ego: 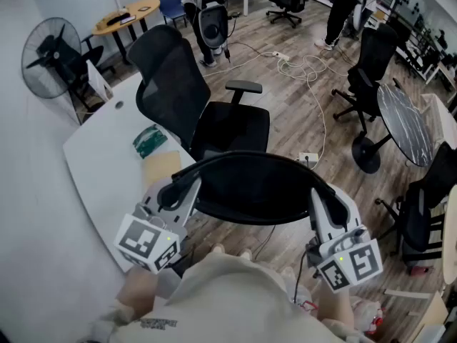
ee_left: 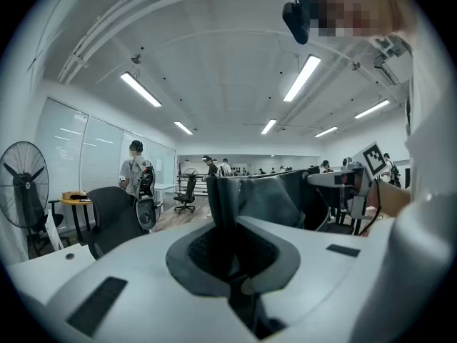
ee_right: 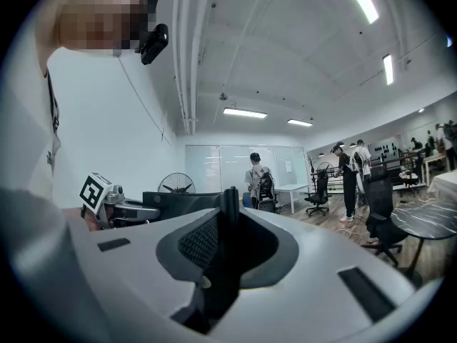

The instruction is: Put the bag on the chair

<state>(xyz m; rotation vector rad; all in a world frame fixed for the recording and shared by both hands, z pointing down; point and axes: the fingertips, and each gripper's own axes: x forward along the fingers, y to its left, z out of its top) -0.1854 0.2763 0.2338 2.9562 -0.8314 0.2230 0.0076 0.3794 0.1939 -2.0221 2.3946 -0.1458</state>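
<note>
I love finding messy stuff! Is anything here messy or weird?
Yes: white cables lie in tangled loops on the floor beyond the chair, easy to trip on. Nothing looks spilled. The bag is gripped by the left tool and right tool.

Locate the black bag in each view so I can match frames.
Head view: black bag at lower centre, stretched between the left gripper and the right gripper, near the office chair.
Left gripper view: bag at centre, rising from the shut jaws and spreading right.
Right gripper view: bag centre-left, its edge pinched in the jaws.
Shared landmark: standing fan.
</note>
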